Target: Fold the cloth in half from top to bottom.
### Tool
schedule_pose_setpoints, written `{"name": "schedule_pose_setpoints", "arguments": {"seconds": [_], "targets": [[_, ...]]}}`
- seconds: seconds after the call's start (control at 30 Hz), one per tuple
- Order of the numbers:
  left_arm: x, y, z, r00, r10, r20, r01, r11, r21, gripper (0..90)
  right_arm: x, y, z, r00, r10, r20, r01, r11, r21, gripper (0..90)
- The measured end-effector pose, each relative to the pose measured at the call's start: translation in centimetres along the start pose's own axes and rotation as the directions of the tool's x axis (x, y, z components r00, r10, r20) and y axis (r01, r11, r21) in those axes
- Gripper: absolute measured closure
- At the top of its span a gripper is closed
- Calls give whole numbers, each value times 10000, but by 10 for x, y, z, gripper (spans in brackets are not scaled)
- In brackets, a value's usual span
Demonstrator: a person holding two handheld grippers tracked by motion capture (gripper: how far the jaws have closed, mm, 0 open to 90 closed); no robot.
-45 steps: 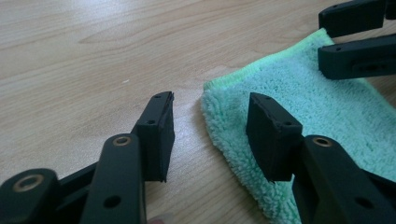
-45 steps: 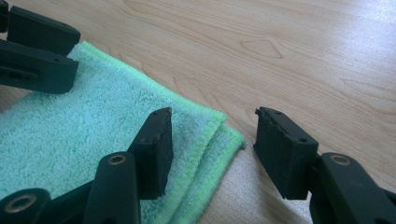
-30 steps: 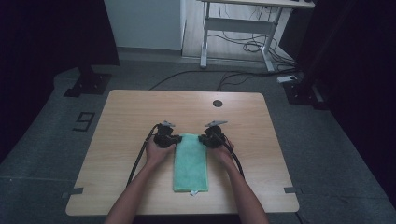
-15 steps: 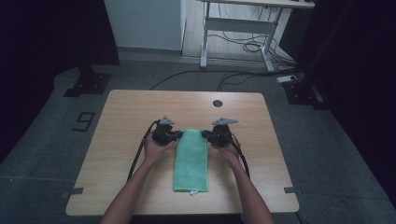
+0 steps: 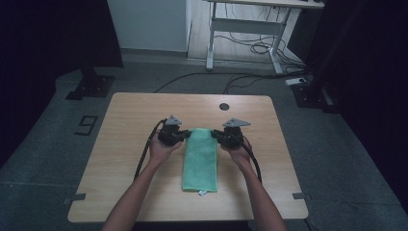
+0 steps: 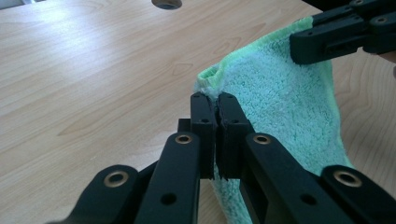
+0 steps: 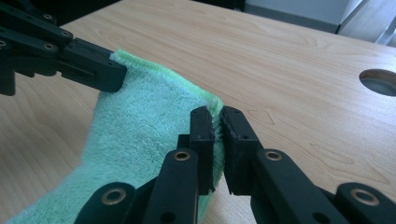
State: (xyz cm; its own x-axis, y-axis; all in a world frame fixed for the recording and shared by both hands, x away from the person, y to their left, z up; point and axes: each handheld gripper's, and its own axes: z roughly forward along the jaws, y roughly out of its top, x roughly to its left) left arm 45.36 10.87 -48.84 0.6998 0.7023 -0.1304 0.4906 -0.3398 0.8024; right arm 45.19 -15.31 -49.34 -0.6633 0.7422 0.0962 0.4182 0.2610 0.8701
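A folded green towel (image 5: 200, 159) lies lengthwise on the wooden table (image 5: 125, 115), its far end lifted a little. My left gripper (image 5: 186, 135) pinches the towel's far left corner; in the left gripper view the jaws (image 6: 211, 100) are shut on the green towel (image 6: 280, 107). My right gripper (image 5: 215, 135) clamps the far right corner, and the right gripper view has its jaws (image 7: 215, 114) shut on the towel (image 7: 144, 126) edge. Each gripper view also catches the other gripper holding the opposite corner.
A round cable hole (image 5: 223, 106) sits in the table near the far edge. A white desk frame (image 5: 245, 29) with loose cables stands on the floor beyond. Tape marks (image 5: 74, 197) lie near the table's front corners.
Both grippers have moved toward the far side and spread slightly apart, pulling the towel's far end up the table and raising it.
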Motion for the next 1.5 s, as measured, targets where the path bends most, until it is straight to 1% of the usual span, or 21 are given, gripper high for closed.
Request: {"name": "schedule_pose_setpoints", "arguments": {"seconds": [0.07,0.13,0.4,0.53,0.63,0.87,0.97,1.0,1.07,1.27,1.3,1.43,1.5], "targets": [[-1,-1,1,10000,54,40,-54,10000,-25,871,1,-3,-2,10000,-55,28,55,10000,-34,829],[-2,-1,1,10000,66,42,-66,10000,14,871,0,-4,-3,10000,42,-40,-42,10000,-70,828],[-4,-4,-6,9998,97,158,-95,9999,-127,871,5,-5,-9,9996,-155,-222,151,9997,-208,828],[-6,-5,-9,9997,158,195,-155,9998,-160,871,9,-4,-13,9990,-398,-218,394,9990,-205,828],[-7,-6,-12,9996,176,234,-170,9996,-219,871,10,-5,-14,9986,-447,-296,442,9988,-190,828],[-14,-12,-17,9990,324,300,-317,9992,-237,870,14,-13,-19,9975,-552,-433,539,9981,-292,828],[-18,-15,-20,9988,337,344,-329,9992,-237,871,16,-16,-23,9969,-574,-540,560,9980,-277,828],[-19,-17,-21,9987,312,391,-302,9992,-243,871,17,-17,-24,9964,-615,-582,597,9977,-325,827],[-20,-19,-23,9986,321,415,-313,9993,-200,870,19,-19,-25,9954,-707,-641,692,9973,-255,827],[-25,-22,-26,9987,294,420,-289,9995,-110,871,23,-25,-27,9954,-578,-768,567,9983,-166,827],[-26,-23,-27,9987,274,438,-269,9996,-117,871,24,-26,-28,9955,-529,-785,512,9984,-229,826],[-29,-30,-34,9981,280,557,-272,9995,-138,870,28,-31,-33,9937,-429,-1033,397,9987,-332,826],[-32,-35,-36,9980,307,555,-299,9994,-151,870,31,-34,-34,9931,-470,-1072,438,9985,-314,827]]}}
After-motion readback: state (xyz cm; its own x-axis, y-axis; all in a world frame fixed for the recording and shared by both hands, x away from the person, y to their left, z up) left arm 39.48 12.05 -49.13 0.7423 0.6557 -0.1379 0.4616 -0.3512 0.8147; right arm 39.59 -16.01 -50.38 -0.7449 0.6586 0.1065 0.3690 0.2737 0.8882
